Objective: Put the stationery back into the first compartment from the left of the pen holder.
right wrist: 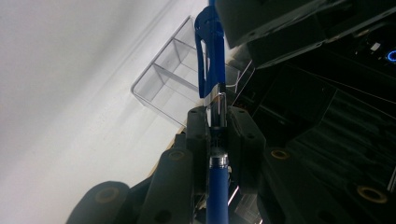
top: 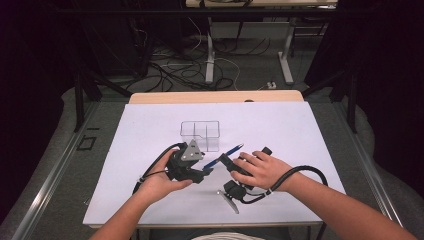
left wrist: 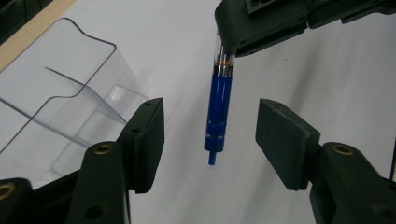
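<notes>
One blue pen (left wrist: pixel 218 109), light, stiff and slick, hangs clamped in the right gripper (right wrist: pixel 217 140) at 12 o'clock; left gripper (left wrist: pixel 210 140) fingers gape around its barrel, the best hold.

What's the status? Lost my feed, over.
Right gripper shut on blue pen. Left gripper open, fingers either side of pen's end, not touching. Clear organizer just beyond; nothing in the way.

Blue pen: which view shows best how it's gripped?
Right gripper view. The blue pen runs up between that gripper's closed jaws, clamped at the metal band. The left gripper view shows its barrel end hanging between open jaws, untouched by them. The high view shows the pen small, between both grippers.
</notes>
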Action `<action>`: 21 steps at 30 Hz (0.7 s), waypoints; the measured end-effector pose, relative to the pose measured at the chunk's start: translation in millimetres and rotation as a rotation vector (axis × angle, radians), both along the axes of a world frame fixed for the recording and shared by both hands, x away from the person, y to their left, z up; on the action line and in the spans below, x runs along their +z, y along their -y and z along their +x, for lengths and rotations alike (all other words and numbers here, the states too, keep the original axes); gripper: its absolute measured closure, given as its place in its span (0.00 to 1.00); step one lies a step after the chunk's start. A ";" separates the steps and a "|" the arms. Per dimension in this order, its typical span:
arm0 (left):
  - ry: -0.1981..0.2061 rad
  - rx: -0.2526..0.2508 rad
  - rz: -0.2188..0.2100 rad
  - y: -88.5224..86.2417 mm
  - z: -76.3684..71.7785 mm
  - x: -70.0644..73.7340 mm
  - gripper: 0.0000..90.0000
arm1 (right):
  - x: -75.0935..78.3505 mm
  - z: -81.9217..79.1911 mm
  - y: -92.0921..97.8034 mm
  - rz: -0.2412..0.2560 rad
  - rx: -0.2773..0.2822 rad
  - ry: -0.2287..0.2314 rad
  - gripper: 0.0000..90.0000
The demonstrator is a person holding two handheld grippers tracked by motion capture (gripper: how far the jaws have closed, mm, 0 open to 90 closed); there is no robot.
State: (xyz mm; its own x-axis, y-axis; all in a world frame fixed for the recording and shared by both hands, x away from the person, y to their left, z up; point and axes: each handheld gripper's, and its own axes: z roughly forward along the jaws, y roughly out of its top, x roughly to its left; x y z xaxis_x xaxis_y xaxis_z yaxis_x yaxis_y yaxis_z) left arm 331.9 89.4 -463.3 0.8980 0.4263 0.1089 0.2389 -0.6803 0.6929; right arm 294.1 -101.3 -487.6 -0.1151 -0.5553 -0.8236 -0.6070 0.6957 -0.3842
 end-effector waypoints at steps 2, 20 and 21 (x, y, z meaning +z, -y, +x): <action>-0.004 0.000 0.003 2.9 0.4 -1.1 0.51 | -1.8 1.0 -0.7 0.010 0.021 -0.005 0.89; -0.064 0.010 0.077 18.6 7.1 -1.5 0.74 | -4.2 -3.2 -11.5 -0.012 0.067 0.010 0.89; -0.068 0.017 0.080 19.3 7.1 -1.8 0.75 | -4.3 -3.3 -11.6 -0.016 0.067 0.011 0.89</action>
